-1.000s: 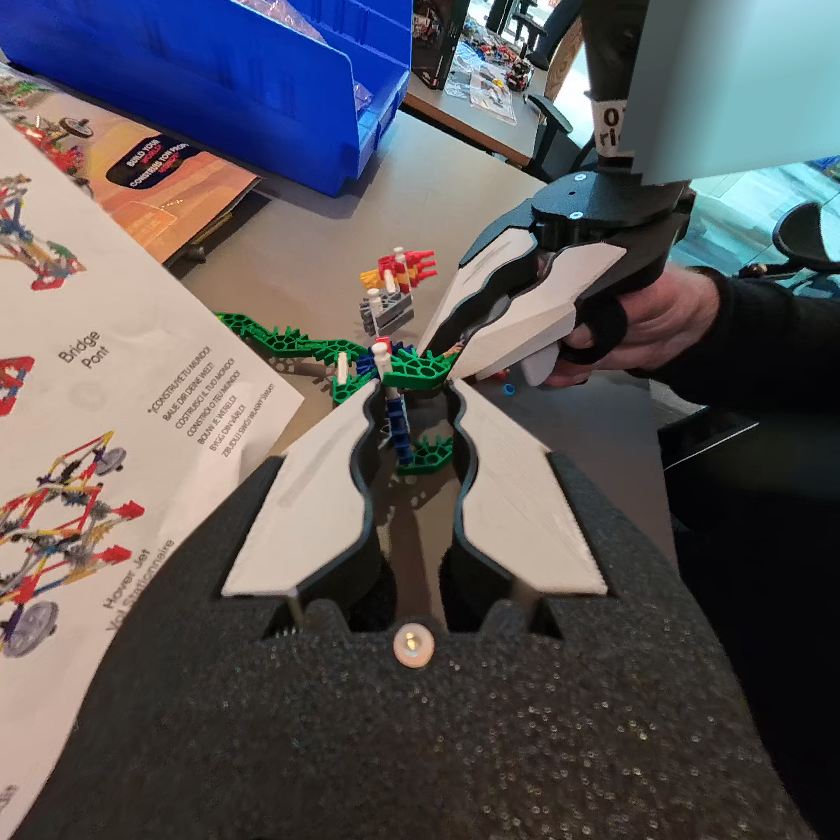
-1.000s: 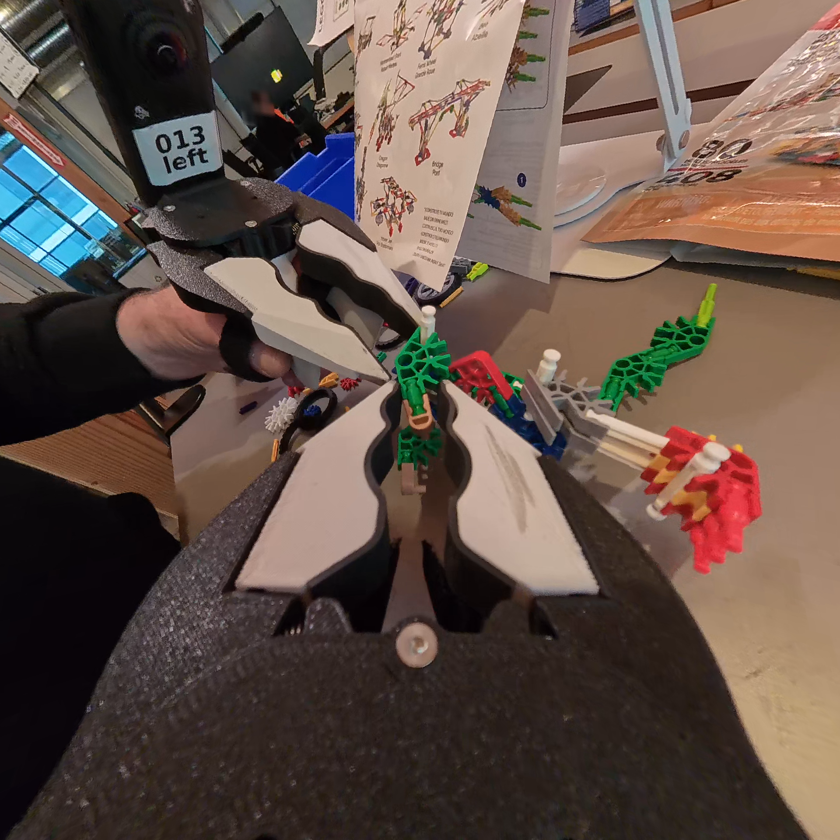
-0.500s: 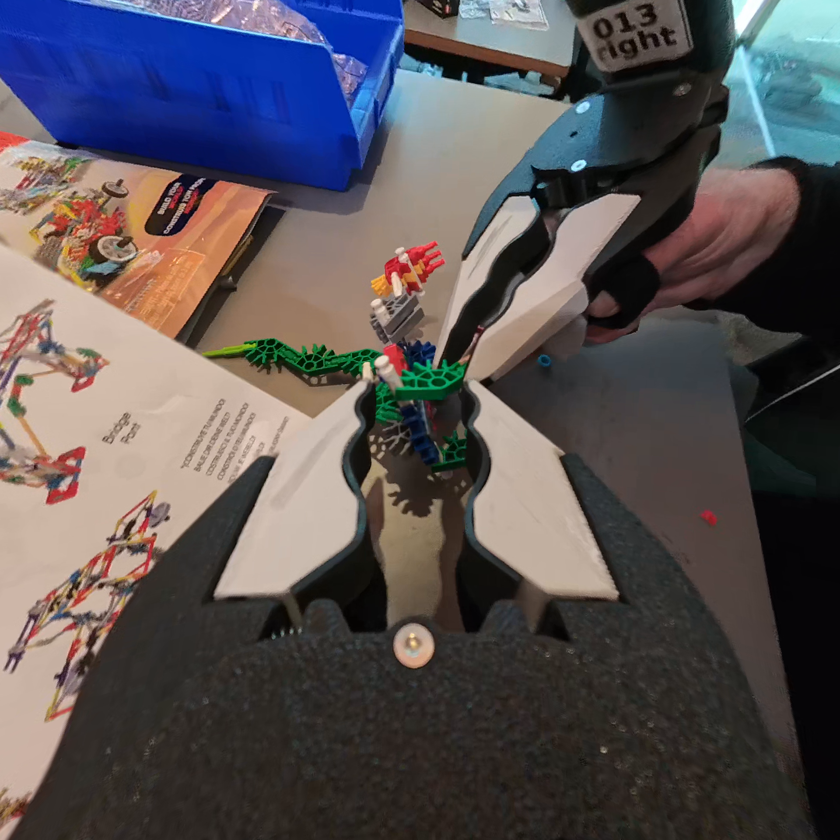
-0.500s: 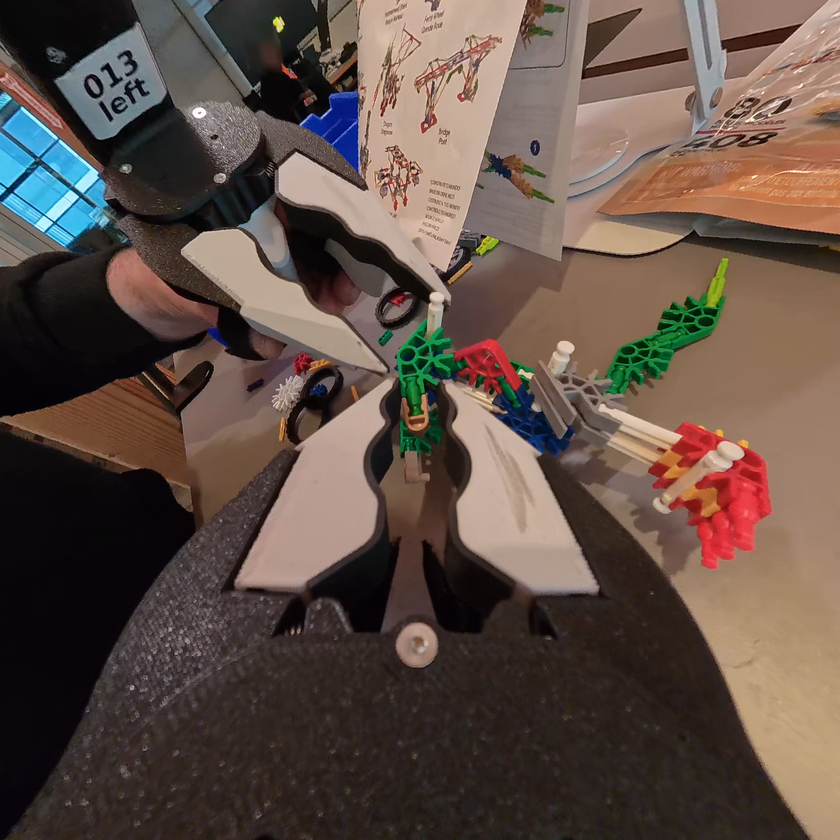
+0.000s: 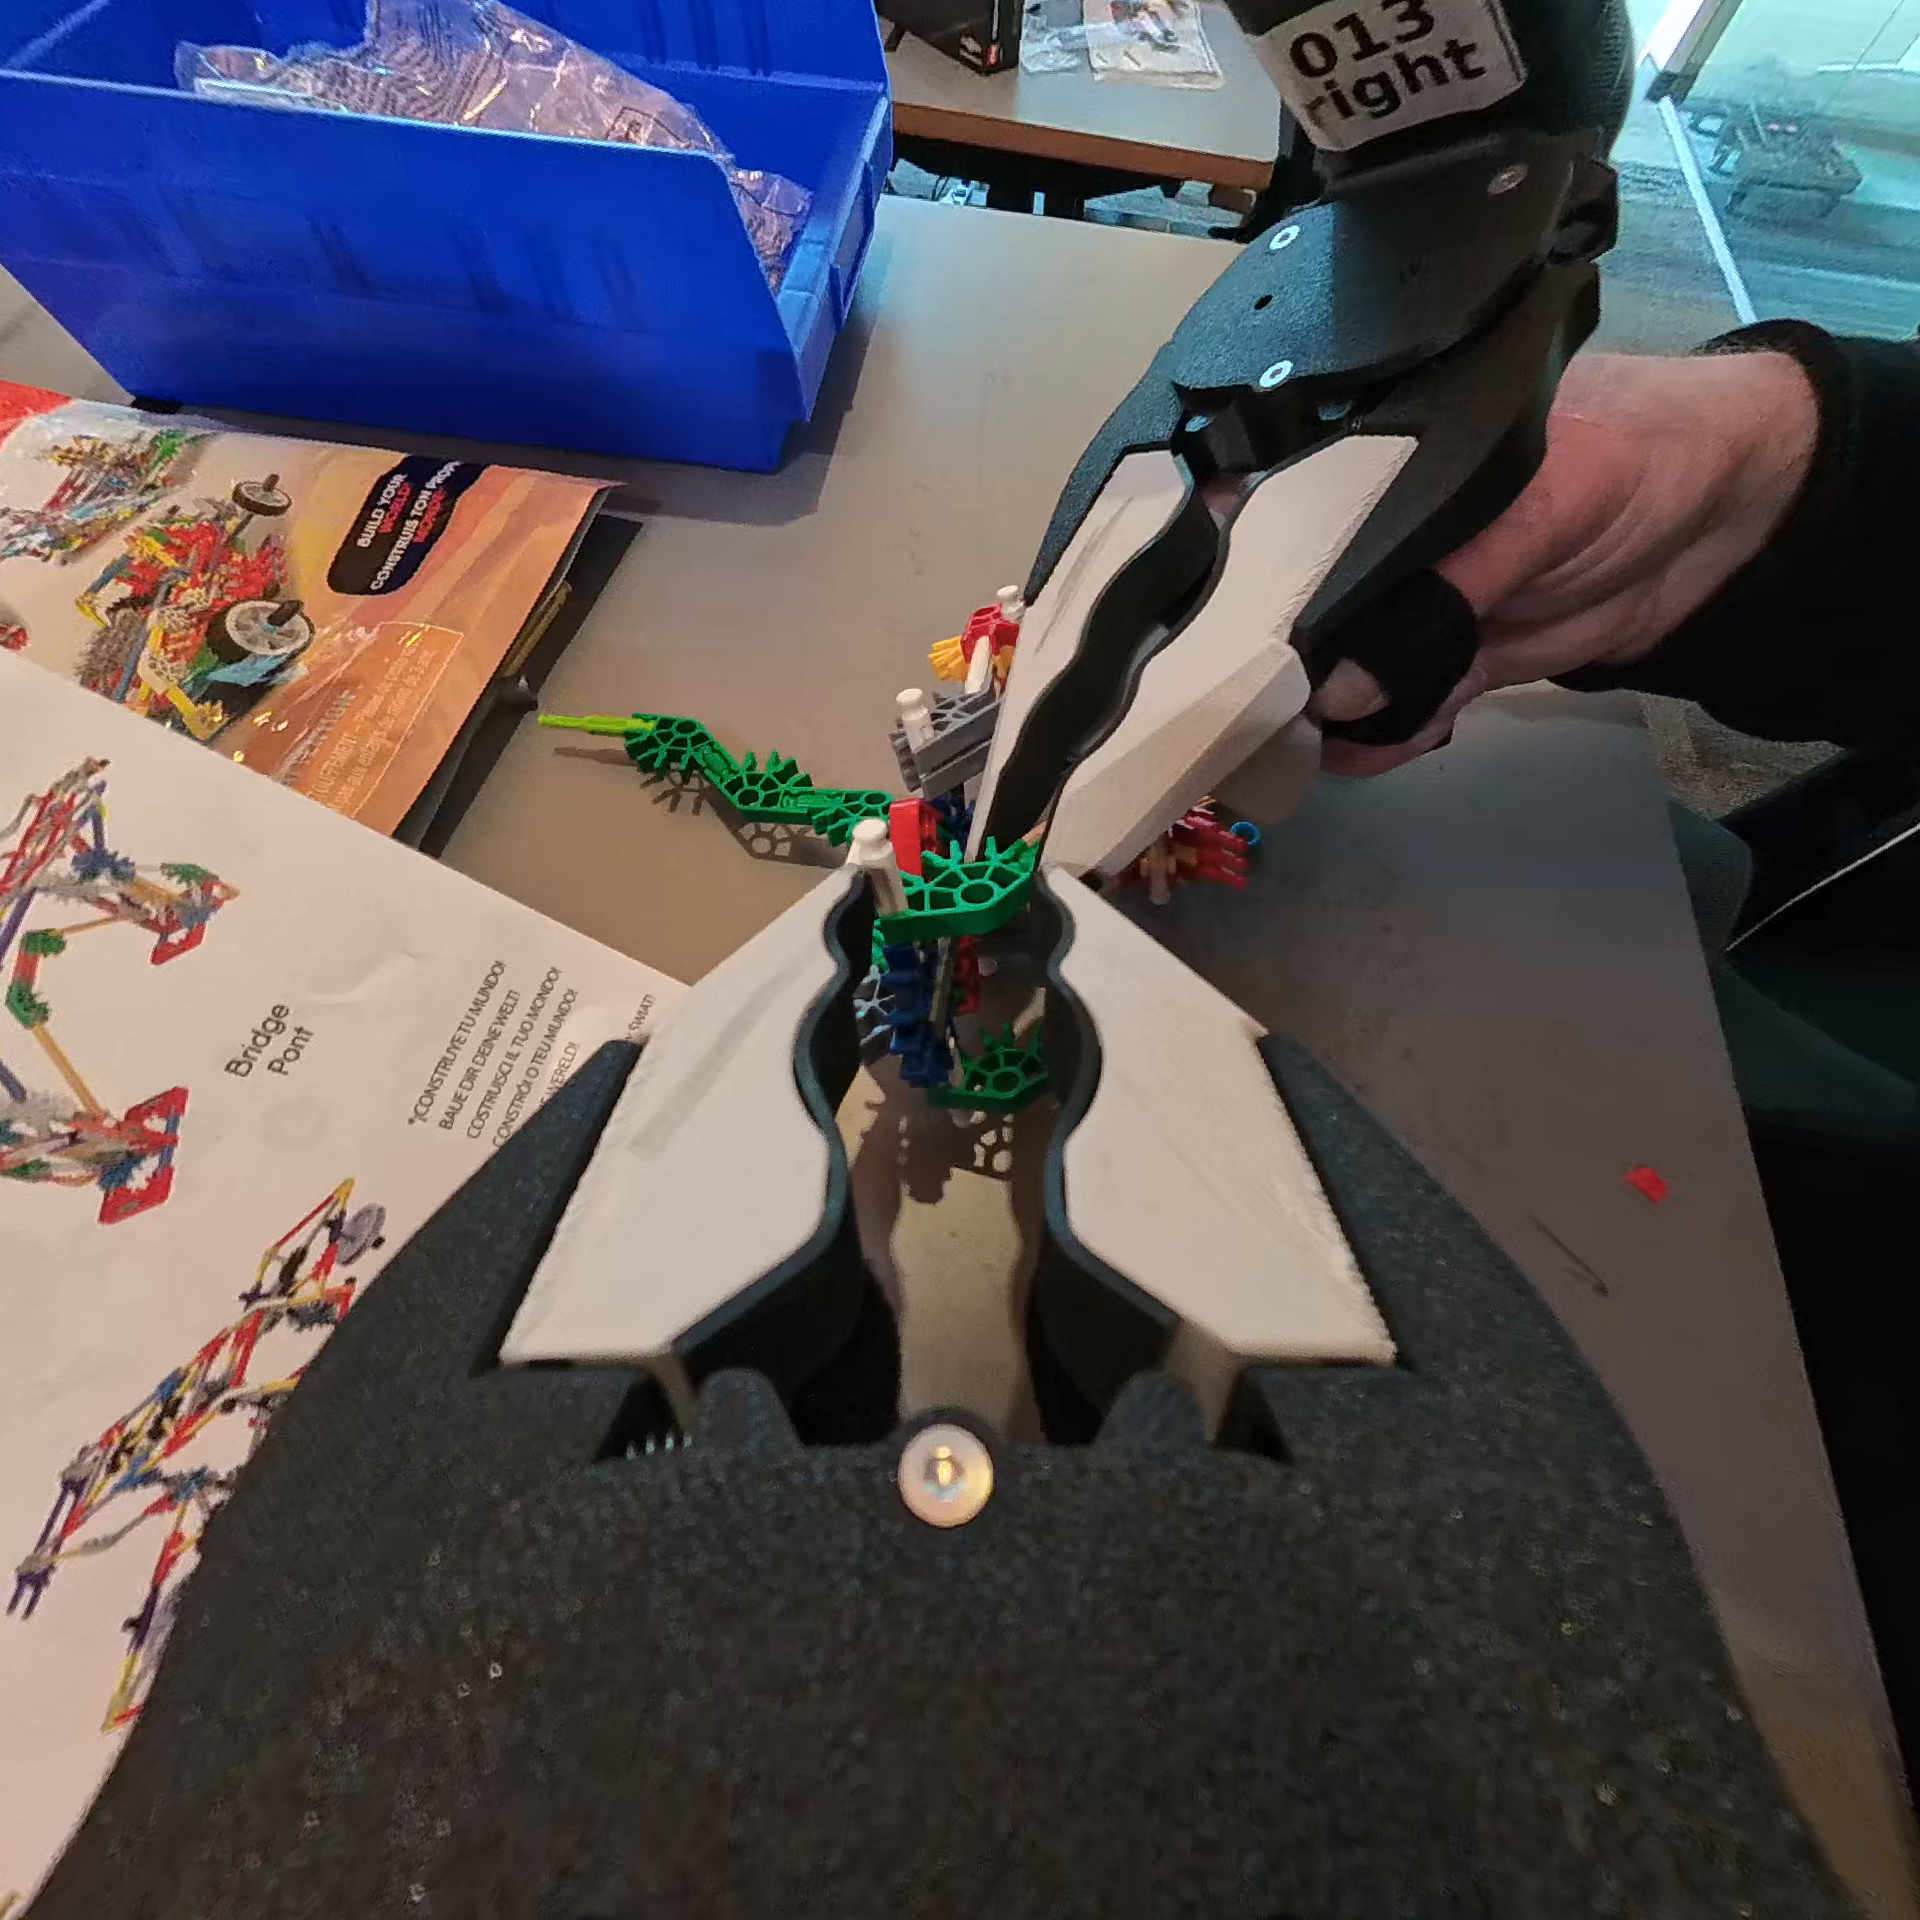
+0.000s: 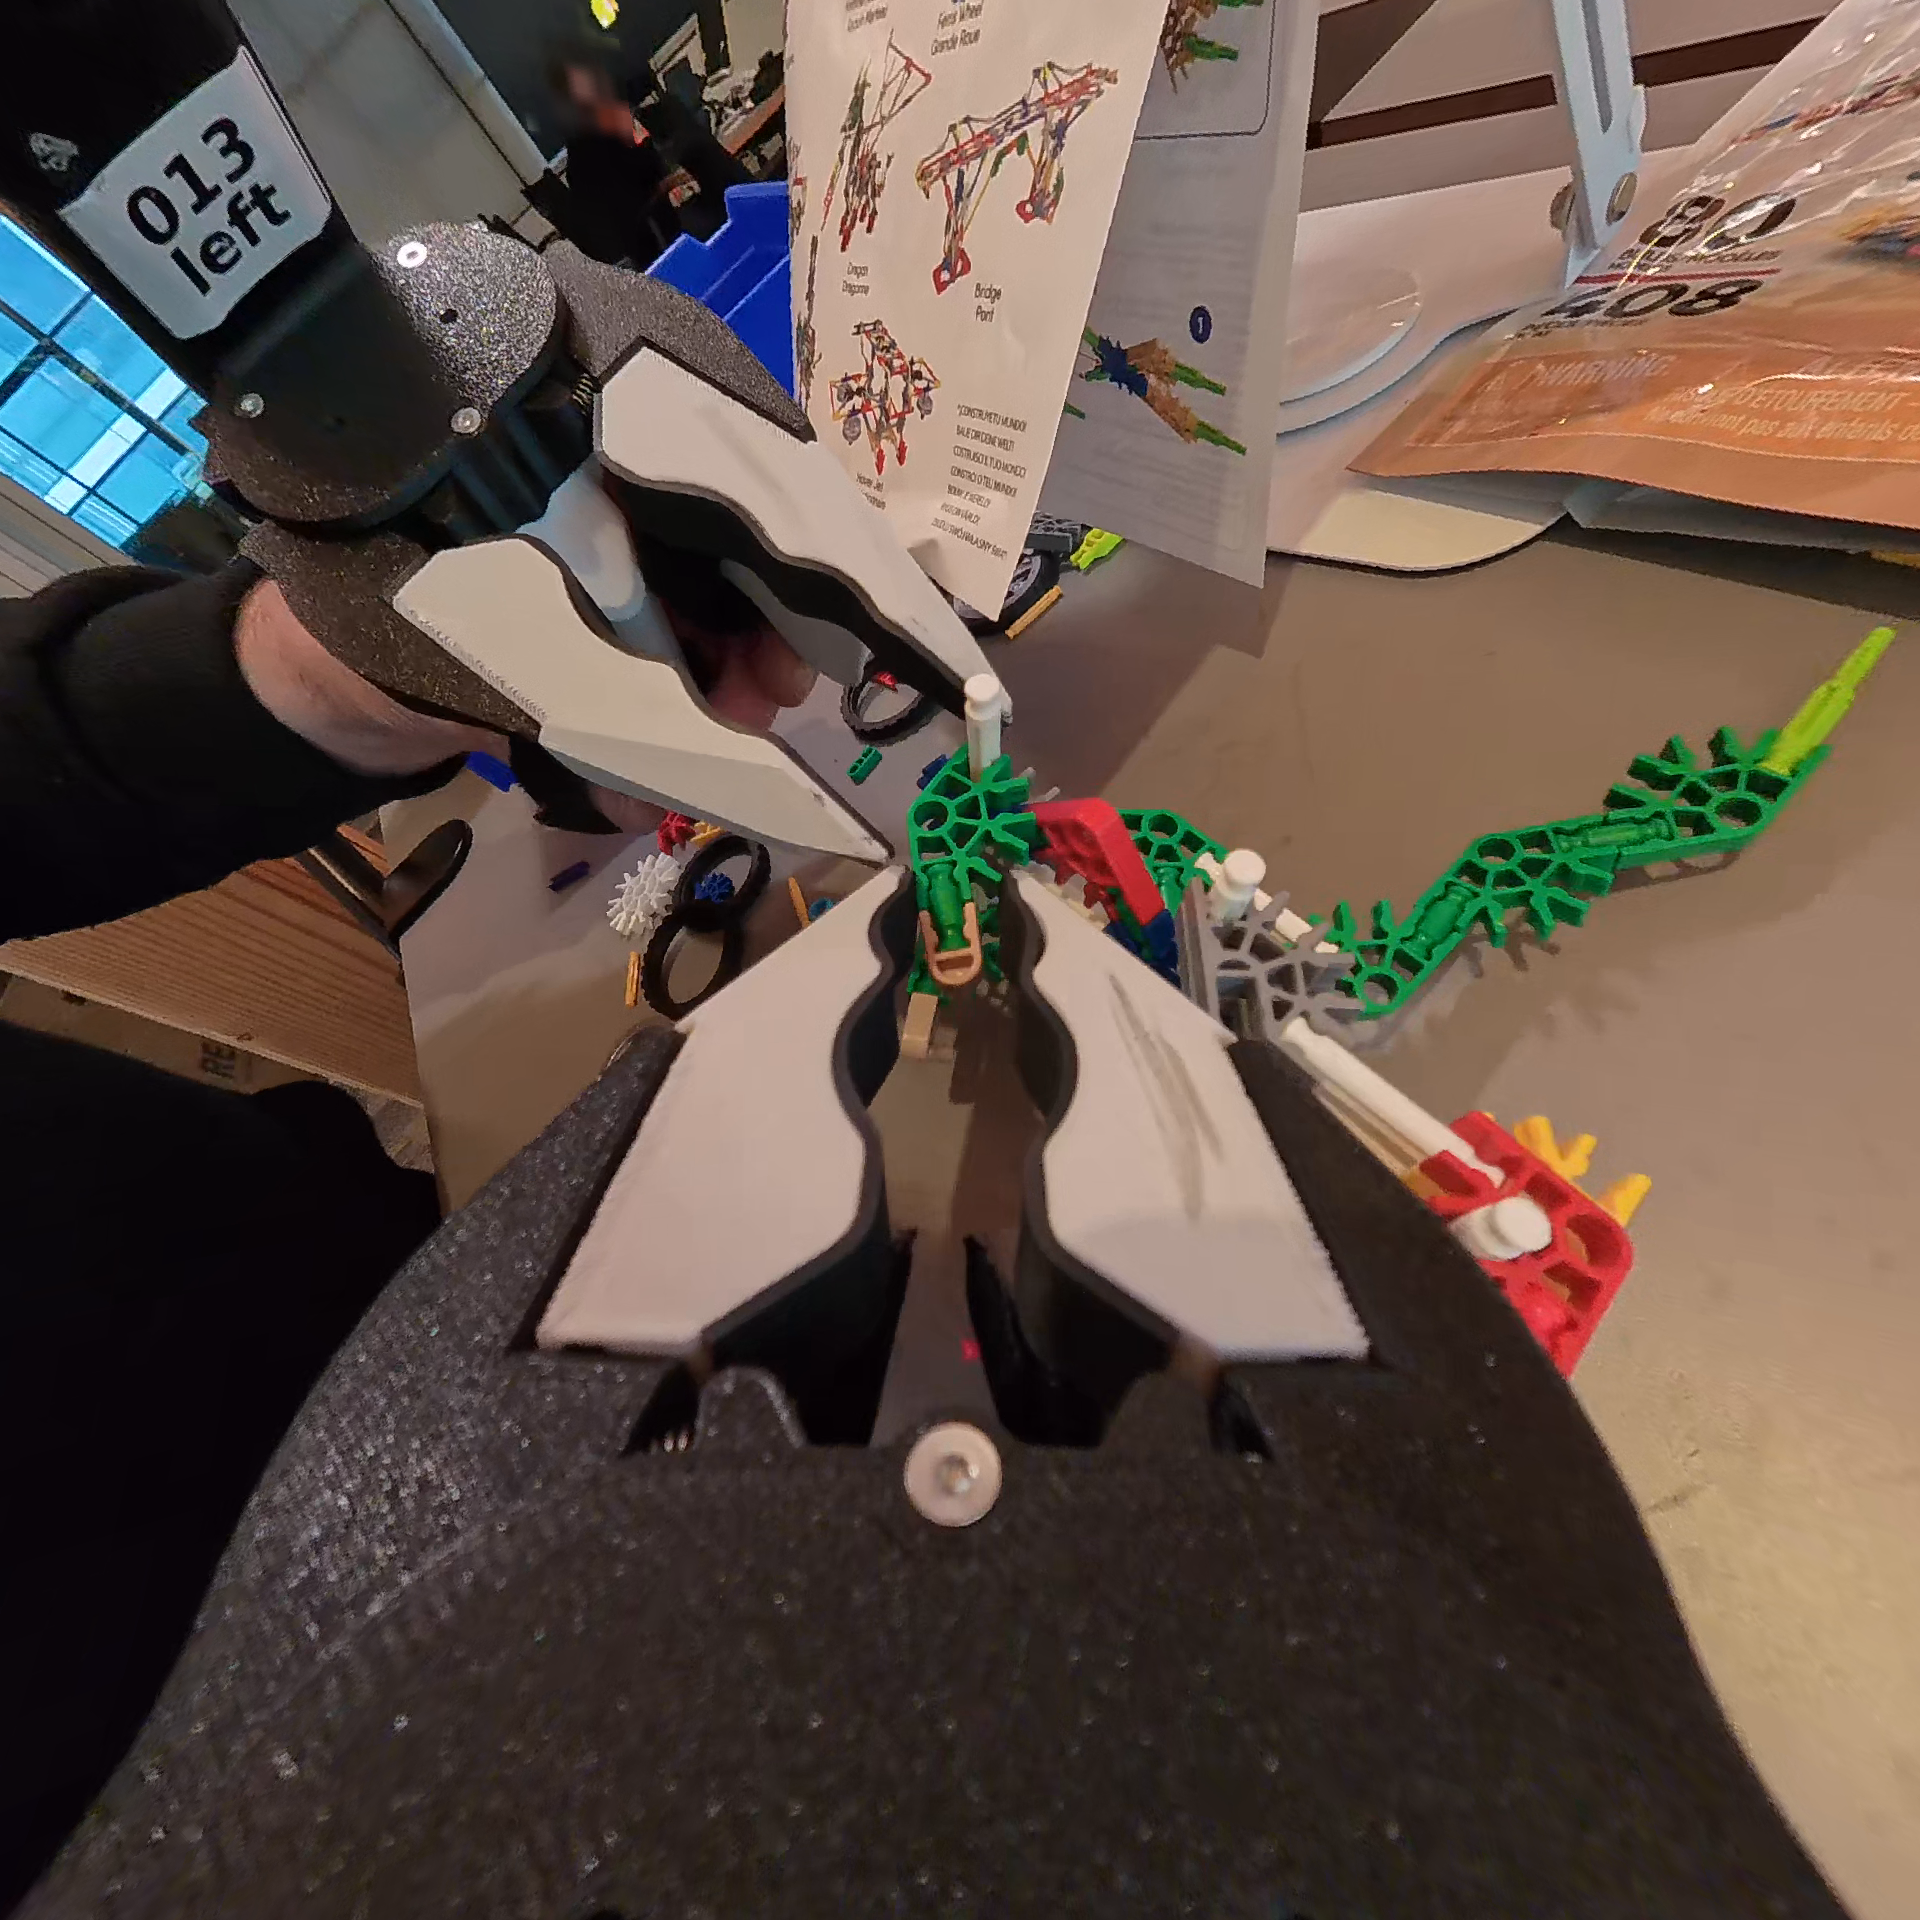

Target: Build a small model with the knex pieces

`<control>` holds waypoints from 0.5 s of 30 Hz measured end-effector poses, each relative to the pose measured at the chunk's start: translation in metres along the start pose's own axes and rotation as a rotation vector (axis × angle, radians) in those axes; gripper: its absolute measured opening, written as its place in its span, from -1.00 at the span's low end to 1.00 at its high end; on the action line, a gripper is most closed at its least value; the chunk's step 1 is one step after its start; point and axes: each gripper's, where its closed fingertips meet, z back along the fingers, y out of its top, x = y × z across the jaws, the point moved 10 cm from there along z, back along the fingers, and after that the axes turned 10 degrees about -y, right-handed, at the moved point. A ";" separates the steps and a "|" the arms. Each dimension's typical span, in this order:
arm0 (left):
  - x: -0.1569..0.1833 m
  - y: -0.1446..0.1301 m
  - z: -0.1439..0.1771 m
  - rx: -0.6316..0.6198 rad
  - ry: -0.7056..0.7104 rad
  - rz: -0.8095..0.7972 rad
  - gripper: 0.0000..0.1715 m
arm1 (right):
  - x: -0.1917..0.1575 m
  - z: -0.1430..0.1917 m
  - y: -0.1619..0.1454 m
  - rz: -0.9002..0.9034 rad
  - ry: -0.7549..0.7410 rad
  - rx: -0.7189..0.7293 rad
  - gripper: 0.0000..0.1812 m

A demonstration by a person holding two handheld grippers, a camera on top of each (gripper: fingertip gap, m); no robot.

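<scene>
Tilted steeper than a second ago, the right hand-held gripper point(image 6: 956, 883) clamps the toy model's point(image 6: 1226, 914) green connector point(image 6: 961, 831) above the desk point(image 6: 1714, 1039); the left hand-held gripper point(image 5: 951, 883) grips the same connector, fingertips nearly touching.
</scene>
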 end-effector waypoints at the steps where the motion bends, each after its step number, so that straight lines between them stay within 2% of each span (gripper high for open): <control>1: 0.000 0.000 0.000 -0.001 0.003 -0.003 -0.72 | -0.001 0.000 0.000 0.007 -0.003 0.002 -0.84; 15: -0.002 -0.006 -0.001 0.042 0.040 0.002 -0.74 | -0.001 -0.002 0.003 0.051 -0.037 0.010 -0.86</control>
